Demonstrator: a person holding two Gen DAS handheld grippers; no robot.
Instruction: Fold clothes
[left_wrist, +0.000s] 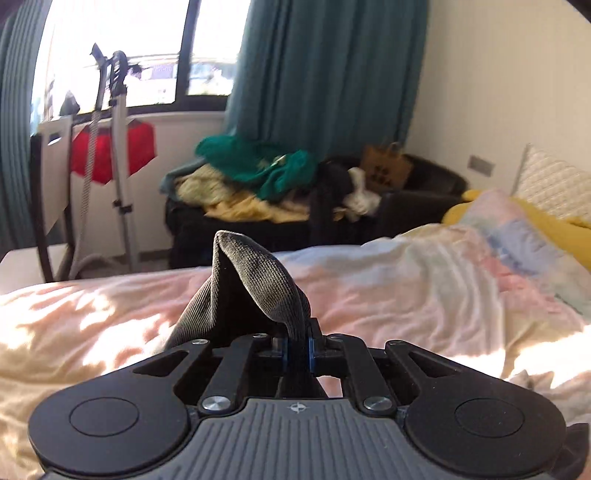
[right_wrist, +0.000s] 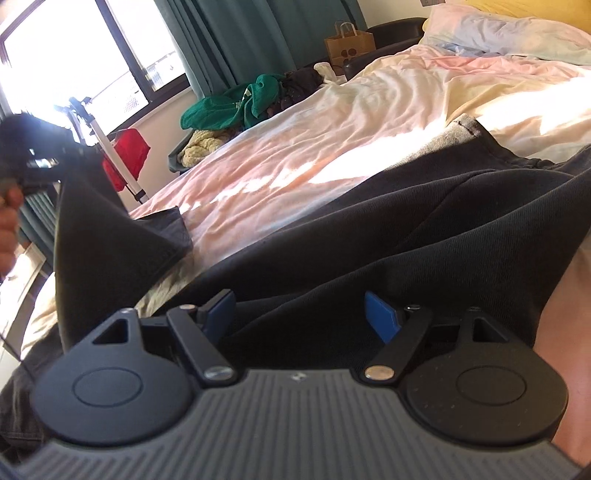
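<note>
While the left gripper (left_wrist: 298, 349) pinches a raised fold of the dark garment (right_wrist: 369, 229) — ribbed, charcoal (sunlit sheen) — right gripper (right_wrist: 301, 317) gaping, hovering over its spread cloth on the bed (right_wrist: 295, 147).

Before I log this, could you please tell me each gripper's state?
Left gripper: shut on the dark garment.
Right gripper: open, holding nothing.

A dark charcoal twill garment (right_wrist: 406, 221) lies rumpled across the bed (right_wrist: 295, 147), seams and hems showing. One end (left_wrist: 251, 280) is lifted off the sheet into a folded peak.
</note>
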